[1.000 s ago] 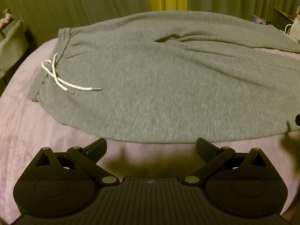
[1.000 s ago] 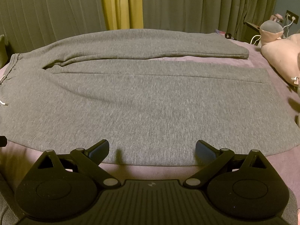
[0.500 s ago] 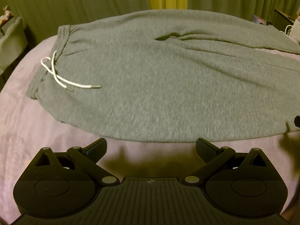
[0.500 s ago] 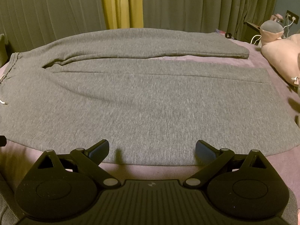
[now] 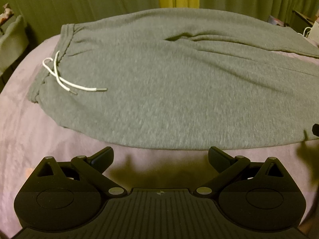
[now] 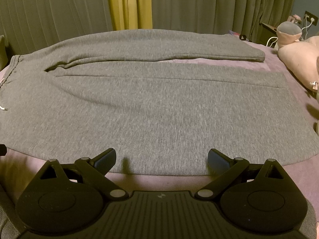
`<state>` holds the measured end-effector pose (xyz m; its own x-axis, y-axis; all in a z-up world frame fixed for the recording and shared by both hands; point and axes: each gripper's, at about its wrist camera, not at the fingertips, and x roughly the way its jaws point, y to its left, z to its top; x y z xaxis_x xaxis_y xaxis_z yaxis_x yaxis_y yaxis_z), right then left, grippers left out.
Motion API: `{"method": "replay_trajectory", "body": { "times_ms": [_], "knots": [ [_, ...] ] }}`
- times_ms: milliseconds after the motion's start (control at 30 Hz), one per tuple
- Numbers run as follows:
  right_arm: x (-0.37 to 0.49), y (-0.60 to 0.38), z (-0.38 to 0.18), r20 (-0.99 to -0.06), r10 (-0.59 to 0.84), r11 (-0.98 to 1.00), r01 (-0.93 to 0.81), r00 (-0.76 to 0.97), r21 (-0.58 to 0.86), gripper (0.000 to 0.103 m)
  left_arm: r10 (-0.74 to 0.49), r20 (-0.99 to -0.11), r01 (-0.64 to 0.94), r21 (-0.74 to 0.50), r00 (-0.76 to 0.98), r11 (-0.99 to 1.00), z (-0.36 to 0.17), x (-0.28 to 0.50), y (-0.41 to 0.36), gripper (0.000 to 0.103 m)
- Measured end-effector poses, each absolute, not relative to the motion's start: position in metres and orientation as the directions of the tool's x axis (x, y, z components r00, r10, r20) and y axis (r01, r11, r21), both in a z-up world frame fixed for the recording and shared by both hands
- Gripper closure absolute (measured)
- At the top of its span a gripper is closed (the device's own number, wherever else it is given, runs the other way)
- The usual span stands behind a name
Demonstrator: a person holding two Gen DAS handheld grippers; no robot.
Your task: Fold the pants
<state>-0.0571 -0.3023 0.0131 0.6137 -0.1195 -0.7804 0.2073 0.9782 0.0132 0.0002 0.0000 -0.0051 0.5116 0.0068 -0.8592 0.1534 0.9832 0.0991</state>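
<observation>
Grey sweatpants (image 5: pixel 169 91) lie flat across a mauve bed sheet (image 5: pixel 30 135), waistband at the left with a white drawstring (image 5: pixel 65 79) on top. In the right wrist view the pants (image 6: pixel 159 115) show both legs running right, the far leg ending in a cuff (image 6: pixel 257 56). My left gripper (image 5: pixel 160 156) is open and empty just short of the pants' near edge by the hip. My right gripper (image 6: pixel 161 158) is open and empty, its fingertips over the near leg's edge.
Green curtains with a yellow strip (image 6: pixel 129 4) hang behind the bed. A pink plush toy (image 6: pixel 297 59) lies at the right edge of the bed. A dark side table with cables (image 6: pixel 267 31) stands at the far right. The right gripper's tip (image 5: pixel 316 129) shows at the left view's edge.
The left gripper has drifted slightly, so the pants sit a little higher and more to the right in its view. The right gripper has barely moved. Both stay open.
</observation>
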Motion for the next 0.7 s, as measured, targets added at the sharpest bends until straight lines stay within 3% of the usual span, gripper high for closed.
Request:
{"method": "replay_trajectory", "body": {
  "times_ms": [700],
  "knots": [
    [-0.0542,-0.3011,0.0088,-0.785,-0.121,0.979,0.204,0.608,0.007,0.004,0.003,-0.863,0.151,0.091,0.505,0.984,-0.0045,0.0011,0.0021,0.0]
  ]
}}
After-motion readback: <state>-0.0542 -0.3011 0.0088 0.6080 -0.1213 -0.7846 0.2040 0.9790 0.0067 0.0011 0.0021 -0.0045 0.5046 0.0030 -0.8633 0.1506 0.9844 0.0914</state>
